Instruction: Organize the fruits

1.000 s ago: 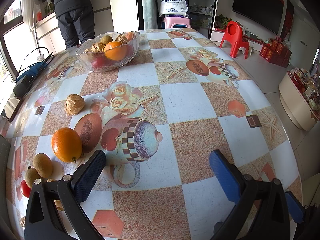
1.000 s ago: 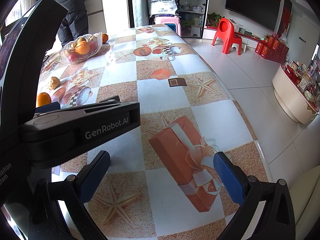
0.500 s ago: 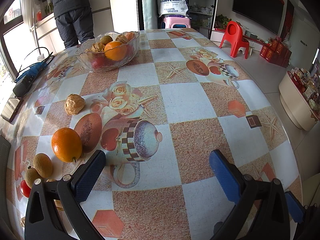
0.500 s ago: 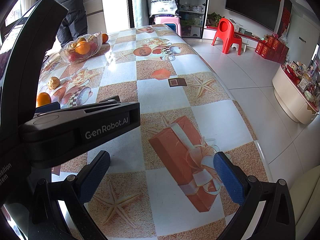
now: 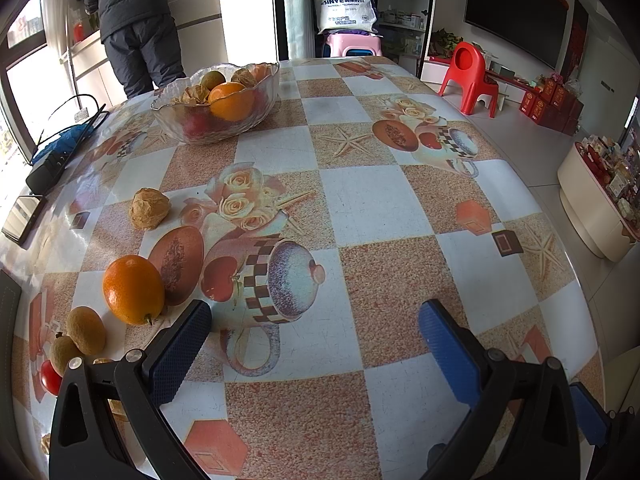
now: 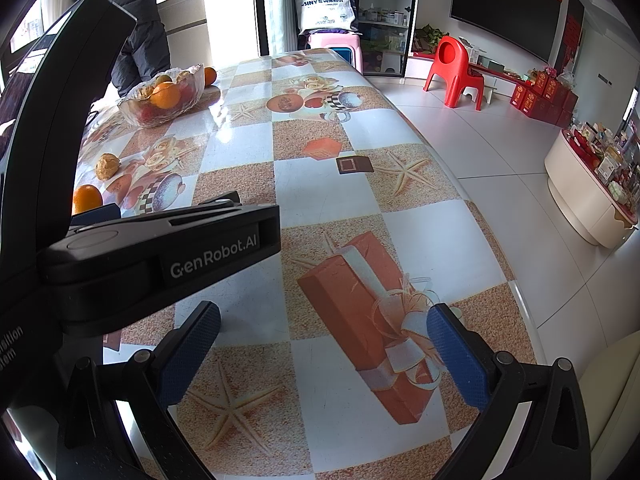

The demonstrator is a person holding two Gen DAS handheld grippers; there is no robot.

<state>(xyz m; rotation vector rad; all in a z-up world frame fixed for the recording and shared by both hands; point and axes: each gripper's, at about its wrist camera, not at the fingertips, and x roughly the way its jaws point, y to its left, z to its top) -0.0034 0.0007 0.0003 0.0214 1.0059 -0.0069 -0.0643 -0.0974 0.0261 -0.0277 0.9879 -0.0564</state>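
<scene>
A glass bowl (image 5: 256, 116) with an orange and other fruit stands at the table's far left; it also shows in the right wrist view (image 6: 132, 114). Loose on the table at near left lie an orange (image 5: 133, 289), a walnut-like husk fruit (image 5: 149, 208), two kiwis (image 5: 85, 330) and a small red fruit (image 5: 50, 376). My left gripper (image 5: 314, 334) is open and empty, just right of the orange. My right gripper (image 6: 324, 334) is open and empty over the table's near right part, with the left gripper's body (image 6: 160, 248) beside it.
A person in dark clothes (image 5: 134, 20) stands behind the table's far left. A phone (image 5: 22, 218) and a dark device with cable (image 5: 60, 148) lie at the left edge. The table's right edge (image 6: 480, 216) drops to the floor; a red chair (image 6: 454, 68) stands beyond.
</scene>
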